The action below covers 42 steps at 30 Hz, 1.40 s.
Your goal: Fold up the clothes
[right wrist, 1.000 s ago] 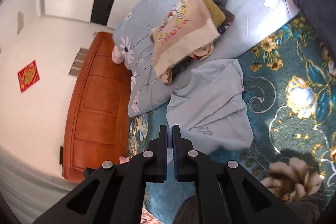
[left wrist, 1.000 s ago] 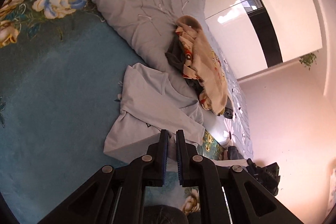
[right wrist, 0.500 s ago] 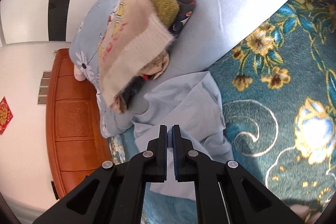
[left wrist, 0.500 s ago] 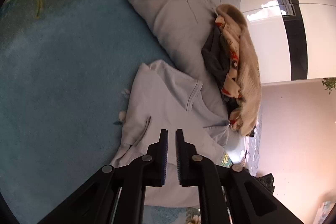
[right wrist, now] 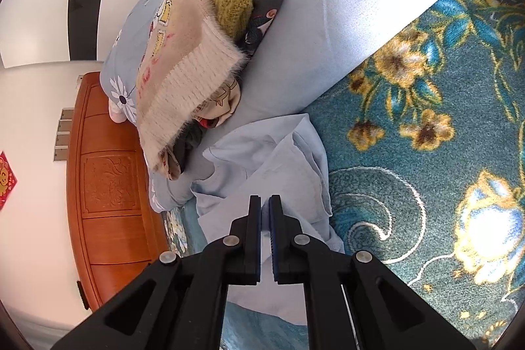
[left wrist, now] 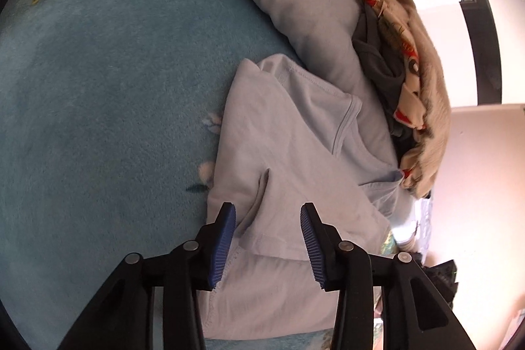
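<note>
A pale blue T-shirt (left wrist: 288,153) lies crumpled on the teal floral blanket (left wrist: 98,87); it also shows in the right wrist view (right wrist: 272,159). My left gripper (left wrist: 267,215) is open, its blue pads straddling a raised fold of the shirt close above the cloth. My right gripper (right wrist: 265,202) is shut and empty, just above the shirt's other side.
A pile of clothes with a beige fluffy sweater (right wrist: 183,61) lies on a pale blue flowered pillow (right wrist: 328,5), right behind the shirt. The pile also shows in the left wrist view (left wrist: 410,81). An orange wooden headboard (right wrist: 108,186) stands beyond.
My left gripper has opened and dropped closer to the shirt. My right gripper has also moved down toward the shirt and stays shut.
</note>
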Tool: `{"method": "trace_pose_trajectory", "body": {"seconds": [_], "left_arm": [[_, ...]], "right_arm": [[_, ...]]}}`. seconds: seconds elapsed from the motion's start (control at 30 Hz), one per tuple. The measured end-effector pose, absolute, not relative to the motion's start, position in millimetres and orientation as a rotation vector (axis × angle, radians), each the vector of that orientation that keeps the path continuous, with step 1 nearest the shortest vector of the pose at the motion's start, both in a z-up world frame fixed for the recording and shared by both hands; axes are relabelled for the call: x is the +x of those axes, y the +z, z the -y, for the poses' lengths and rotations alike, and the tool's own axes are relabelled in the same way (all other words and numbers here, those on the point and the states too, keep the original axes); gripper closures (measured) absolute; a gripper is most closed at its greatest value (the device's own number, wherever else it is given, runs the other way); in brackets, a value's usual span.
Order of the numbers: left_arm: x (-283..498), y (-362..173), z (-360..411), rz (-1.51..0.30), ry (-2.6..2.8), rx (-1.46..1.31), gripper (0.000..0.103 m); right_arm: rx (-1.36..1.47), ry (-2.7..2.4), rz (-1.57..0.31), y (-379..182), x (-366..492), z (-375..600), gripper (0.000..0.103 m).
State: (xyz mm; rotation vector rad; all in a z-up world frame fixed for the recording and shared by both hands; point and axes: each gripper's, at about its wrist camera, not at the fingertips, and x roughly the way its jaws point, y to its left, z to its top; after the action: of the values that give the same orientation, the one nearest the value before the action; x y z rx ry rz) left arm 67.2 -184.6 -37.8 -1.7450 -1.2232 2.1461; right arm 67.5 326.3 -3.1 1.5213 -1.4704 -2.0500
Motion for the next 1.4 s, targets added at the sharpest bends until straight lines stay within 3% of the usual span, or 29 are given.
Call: {"method": "trace_pose_trajectory", "body": {"seconds": [0.2, 0.3, 0.33, 0.4, 0.47, 0.67, 0.83, 1.13, 1.4], "left_arm": [[69.3, -35.2, 177.8, 1.174, 2.148, -1.753, 0.064], [68.4, -30.6, 169.2, 1.087, 2.168, -1.78, 0.081], [68.3, -28.4, 166.3, 1.052, 2.182, -1.787, 0.092], [71.1, -22.6, 162.6, 1.009, 2.204, -1.78, 0.098], [77.4, -14.5, 164.8, 1.036, 2.212, -1.738, 0.099], [108.7, 21.8, 197.1, 1.375, 2.129, -1.499, 0.099], [75.9, 27.7, 224.2, 1.469, 2.167, -1.498, 0.099], [-12.0, -7.2, 213.0, 1.466, 2.191, -1.582, 0.099], [-36.7, -46.4, 209.4, 1.425, 2.226, -1.687, 0.099]], "right_arm": [[1.524, -2.049, 1.456, -2.2, 67.6, -325.2, 0.098], [1.522, -2.045, 1.46, -2.3, 68.3, -325.8, 0.098], [1.522, -2.044, 1.46, -2.3, 68.5, -325.9, 0.098], [1.524, -2.045, 1.456, -2.2, 68.8, -325.3, 0.098], [1.522, -2.043, 1.456, -1.8, 69.3, -325.2, 0.098], [1.459, -2.02, 1.441, 12.8, 77.9, -323.5, 0.098], [1.428, -2.009, 1.478, 16.2, 68.6, -326.4, 0.098], [1.461, -2.02, 1.509, -4.6, 9.8, -316.9, 0.098], [1.505, -2.088, 1.462, -19.6, -18.5, -320.6, 0.098]]}}
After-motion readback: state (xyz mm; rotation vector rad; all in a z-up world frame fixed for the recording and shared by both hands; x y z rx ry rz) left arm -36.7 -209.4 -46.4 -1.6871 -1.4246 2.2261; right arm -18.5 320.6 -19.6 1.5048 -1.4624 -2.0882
